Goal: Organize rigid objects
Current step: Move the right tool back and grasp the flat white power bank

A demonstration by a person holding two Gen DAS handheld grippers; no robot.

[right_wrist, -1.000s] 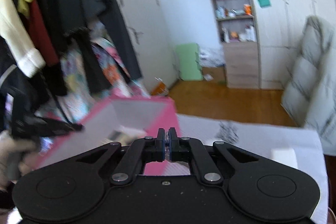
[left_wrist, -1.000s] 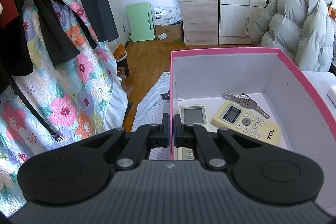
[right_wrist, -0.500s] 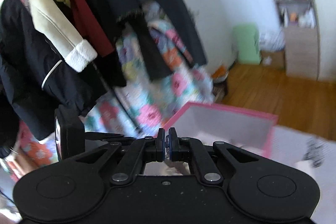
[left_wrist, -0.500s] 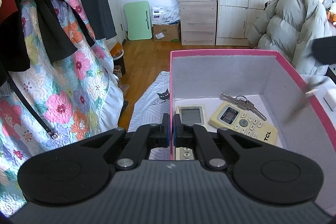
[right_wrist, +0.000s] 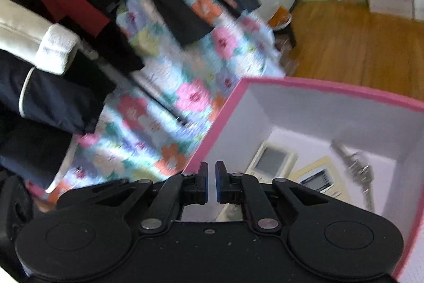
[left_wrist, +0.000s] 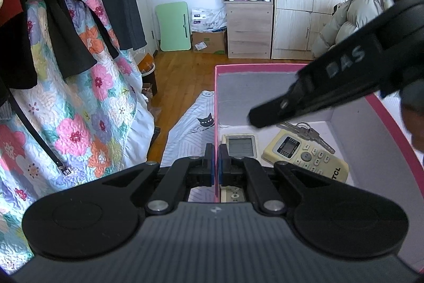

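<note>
Pink box (left_wrist: 296,67) wall is being pinched by the left gripper (left_wrist: 216,167). The right gripper (right_wrist: 210,186) is hovering over it at two o'clock, jaws opening, empty. Remotes (left_wrist: 304,155) and keys (left_wrist: 307,133) are lying inside.

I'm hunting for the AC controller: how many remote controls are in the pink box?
2. The white remote lies along the left wall; the yellowed TCL remote lies beside it, right of it. The tongs cover part of the floor.
</note>
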